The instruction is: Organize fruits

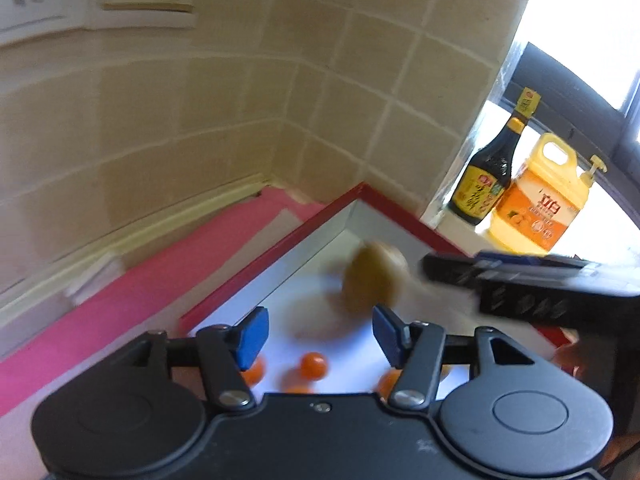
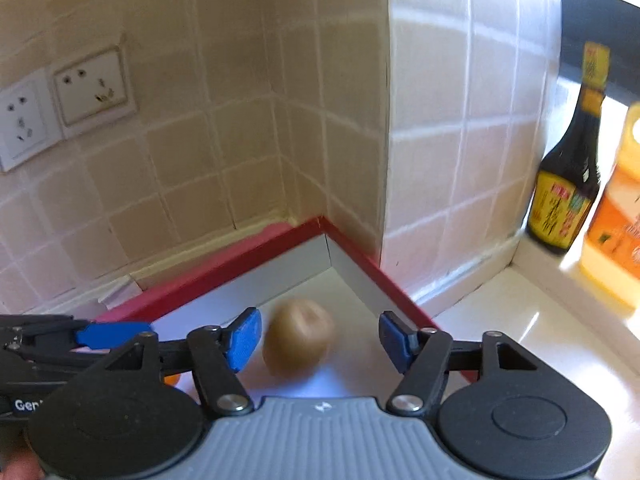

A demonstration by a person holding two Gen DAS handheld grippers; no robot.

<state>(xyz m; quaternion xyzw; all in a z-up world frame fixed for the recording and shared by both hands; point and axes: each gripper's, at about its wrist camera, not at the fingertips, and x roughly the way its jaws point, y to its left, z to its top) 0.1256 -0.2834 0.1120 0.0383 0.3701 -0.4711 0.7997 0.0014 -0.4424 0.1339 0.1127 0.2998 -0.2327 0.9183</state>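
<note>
A red-rimmed tray point(image 1: 276, 240) with a white floor sits in the tiled corner. A blurred yellow-brown round fruit point(image 1: 374, 278) lies on its floor, and also shows in the right wrist view point(image 2: 298, 336). Several small orange fruits point(image 1: 314, 364) lie nearer me in the tray. My left gripper point(image 1: 318, 334) is open and empty above the tray. My right gripper point(image 2: 320, 336) is open, its blue pads either side of the round fruit without touching it. The right gripper shows at the right of the left wrist view point(image 1: 520, 280).
A dark sauce bottle point(image 1: 490, 168) and a yellow oil jug point(image 1: 540, 200) stand on the ledge to the right by the window. Wall sockets point(image 2: 60, 108) sit on the tiled wall. A pink mat point(image 1: 120, 312) lies left of the tray.
</note>
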